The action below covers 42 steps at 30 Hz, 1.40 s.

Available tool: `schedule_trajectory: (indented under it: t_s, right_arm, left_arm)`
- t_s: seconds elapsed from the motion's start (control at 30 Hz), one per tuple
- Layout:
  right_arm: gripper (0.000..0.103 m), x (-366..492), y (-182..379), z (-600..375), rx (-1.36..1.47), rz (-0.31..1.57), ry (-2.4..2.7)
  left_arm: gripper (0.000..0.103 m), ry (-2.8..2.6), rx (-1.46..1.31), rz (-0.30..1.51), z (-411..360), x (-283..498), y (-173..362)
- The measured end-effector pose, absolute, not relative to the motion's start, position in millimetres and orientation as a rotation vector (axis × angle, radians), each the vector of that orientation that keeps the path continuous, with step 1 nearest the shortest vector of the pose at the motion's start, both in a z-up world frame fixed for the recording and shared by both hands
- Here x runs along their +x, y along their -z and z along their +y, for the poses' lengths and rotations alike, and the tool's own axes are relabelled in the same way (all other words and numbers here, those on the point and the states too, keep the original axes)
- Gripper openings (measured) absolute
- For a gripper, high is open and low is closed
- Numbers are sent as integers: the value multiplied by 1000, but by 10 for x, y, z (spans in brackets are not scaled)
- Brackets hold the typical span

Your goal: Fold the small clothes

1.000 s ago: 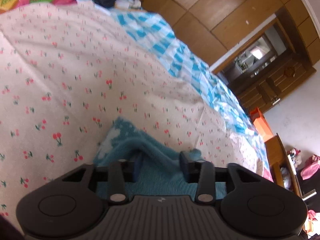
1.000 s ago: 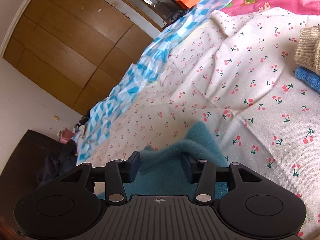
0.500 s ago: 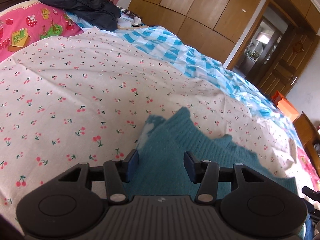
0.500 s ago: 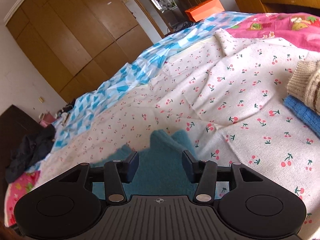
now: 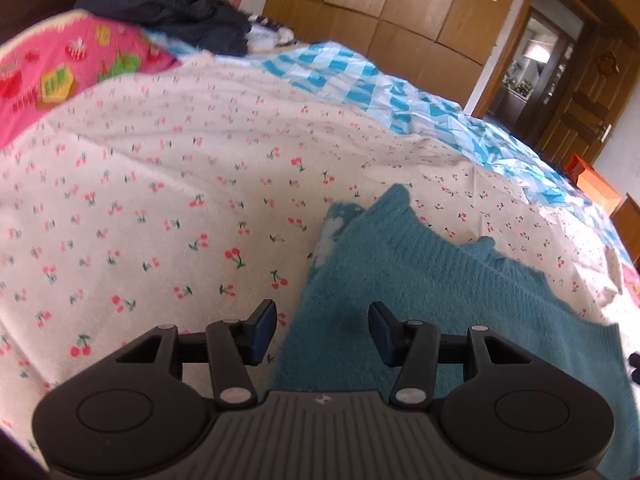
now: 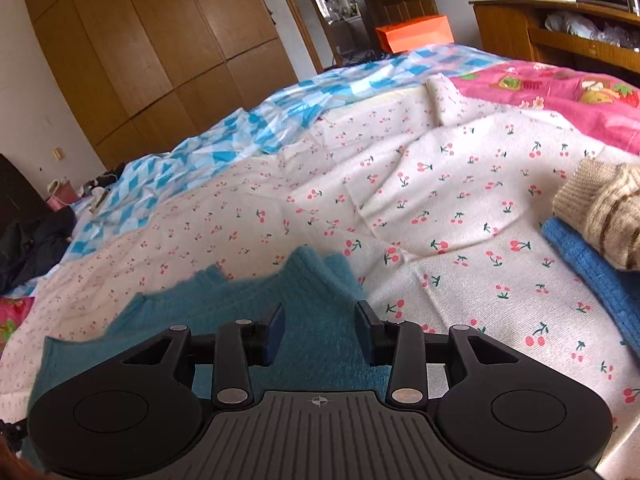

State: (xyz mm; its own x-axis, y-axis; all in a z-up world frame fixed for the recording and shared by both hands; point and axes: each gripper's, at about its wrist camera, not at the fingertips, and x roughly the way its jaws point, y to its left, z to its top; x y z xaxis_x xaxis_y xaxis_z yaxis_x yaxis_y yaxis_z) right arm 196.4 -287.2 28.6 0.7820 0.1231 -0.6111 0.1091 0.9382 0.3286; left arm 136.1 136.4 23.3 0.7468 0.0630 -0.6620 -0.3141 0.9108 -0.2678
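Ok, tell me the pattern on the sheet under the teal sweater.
Small red cherries on cream sheet, clearest in the right wrist view.

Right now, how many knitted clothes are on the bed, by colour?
Teal: 1, the sweater lying flat under both open grippers
Blue: 1, the folded knit
Beige: 1, the knit stacked on the blue one
Total: 3

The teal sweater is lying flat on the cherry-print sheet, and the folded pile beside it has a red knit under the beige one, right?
Not quite: the knit under the beige sweater is blue, not red, as the right wrist view shows. The teal sweater does lie flat on the cherry-print sheet.
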Motion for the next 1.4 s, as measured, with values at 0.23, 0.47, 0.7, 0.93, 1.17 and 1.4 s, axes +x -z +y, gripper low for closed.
schedule_trajectory:
  t_s: [0.23,0.47,0.7,0.93,1.17,1.4]
  right_arm:
    - [38,1751,-85,-2848,313,728,-1]
    - [38,1595,-178,-2963,424,671,-9]
    - [38,1538,-8,-3078,460,682,-4]
    - [40,1554,123,-3434,606,709,-9]
    - [40,1552,218,-3644,745,720,-63]
    - [39,1550,324,-3901,920,729,-105]
  left_arm:
    - [54,-181,-226,681,1172,1300,-367]
    - [55,-210,-211,762,1121,1290,-235]
    - [54,-148,-80,680,718,1055,-554]
    - [54,63,-17,748,-33,891,-506]
    - [55,263,151,757,-869,799,-459]
    - [55,356,356,692,-1357,523,-349]
